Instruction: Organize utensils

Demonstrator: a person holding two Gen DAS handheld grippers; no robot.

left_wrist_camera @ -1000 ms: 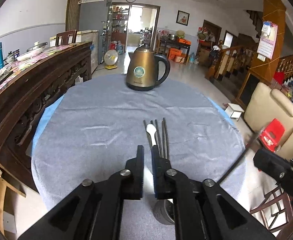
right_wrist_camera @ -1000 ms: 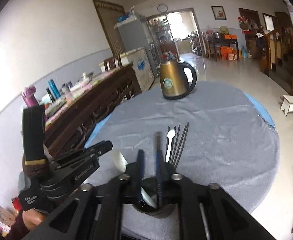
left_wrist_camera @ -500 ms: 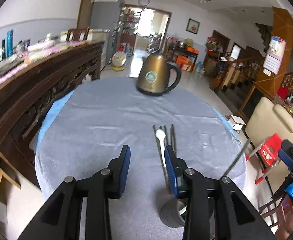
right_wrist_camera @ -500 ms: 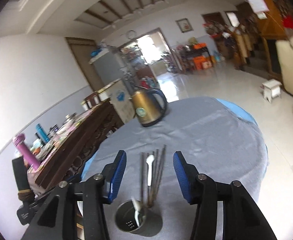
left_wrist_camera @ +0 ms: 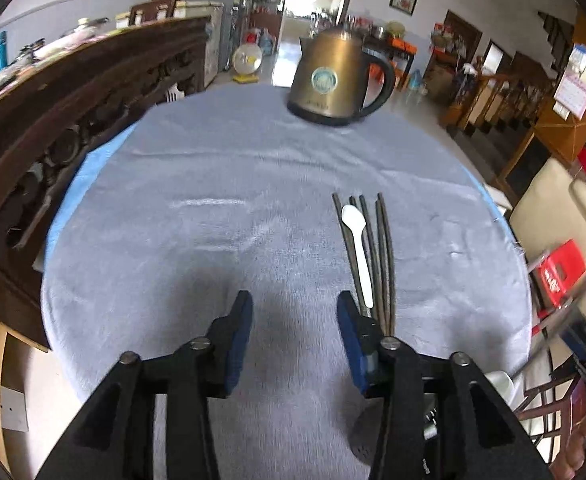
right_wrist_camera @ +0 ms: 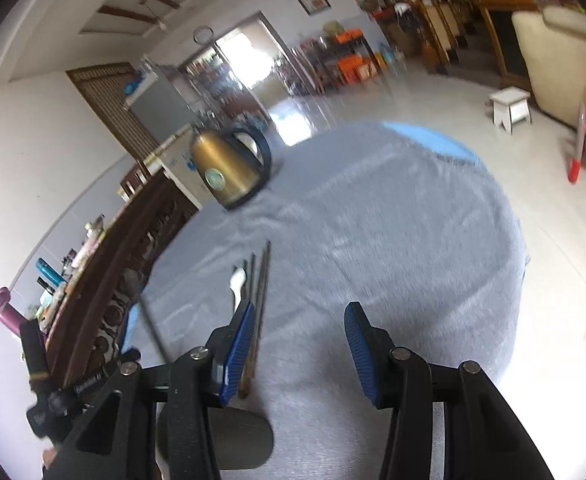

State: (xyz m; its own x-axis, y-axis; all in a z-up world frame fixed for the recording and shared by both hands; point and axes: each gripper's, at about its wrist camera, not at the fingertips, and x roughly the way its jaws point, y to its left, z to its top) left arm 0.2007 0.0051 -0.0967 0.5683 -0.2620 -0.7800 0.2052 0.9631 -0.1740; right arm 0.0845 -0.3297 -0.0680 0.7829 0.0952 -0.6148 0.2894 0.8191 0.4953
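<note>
My left gripper [left_wrist_camera: 293, 320] stands released over bare grey cloth [left_wrist_camera: 213, 216]; its jaws have just been opening and nothing lies between them. To its right, the chopsticks [left_wrist_camera: 385, 248] lie in a loose fan on the cloth with a white spoon [left_wrist_camera: 359, 248] among them, near ends just beside my right-hand pad. Behind that pad, at the lower right, sits the holder [left_wrist_camera: 363, 434], a metal cup with a perforated wall.

My right gripper [right_wrist_camera: 297, 340] is also released and empty, poised above the cloth with the same utensils at its left pad.

Handling, as I judge it:
- Chopsticks: thin, stiff, light, smooth. They will likely roll or scissor apart if pinched singly. Take hold across the bundle near mid-length.
- Spoon: light, probably plastic. Grip the handle, not the bowl.
- Holder: light and may tip if a utensil is dropped in at an angle.

Limits of view:
- The holder is mostly hidden behind my fingers in both views; its contents cannot be confirmed.
- The chopstick count is unclear where they overlap.
- Motion blur softens the right view.
</note>
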